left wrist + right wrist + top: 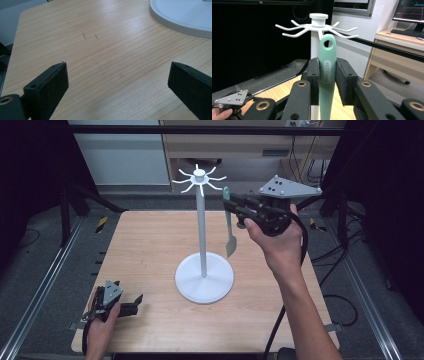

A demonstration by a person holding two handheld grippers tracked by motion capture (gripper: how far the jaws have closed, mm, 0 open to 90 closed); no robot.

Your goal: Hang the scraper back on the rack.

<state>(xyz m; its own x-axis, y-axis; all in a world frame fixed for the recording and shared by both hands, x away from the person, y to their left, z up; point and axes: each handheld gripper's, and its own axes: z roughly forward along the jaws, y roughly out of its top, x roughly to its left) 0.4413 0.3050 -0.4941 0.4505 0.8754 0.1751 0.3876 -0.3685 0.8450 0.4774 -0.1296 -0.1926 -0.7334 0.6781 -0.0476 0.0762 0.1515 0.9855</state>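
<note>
the right gripper [235, 206] has its fingers [314, 75] clamped on the handle of a green spatula [327, 72], held upright with its hanging hole on top so the hole can slip over a hook. the spatula hangs in the air just beside the rack [201, 225], level with its hooks [292, 27]. the left gripper [131, 304] rests low at the tabletop [150, 245] edge, fingers [50, 82] wide apart and empty, out of the way.
</note>
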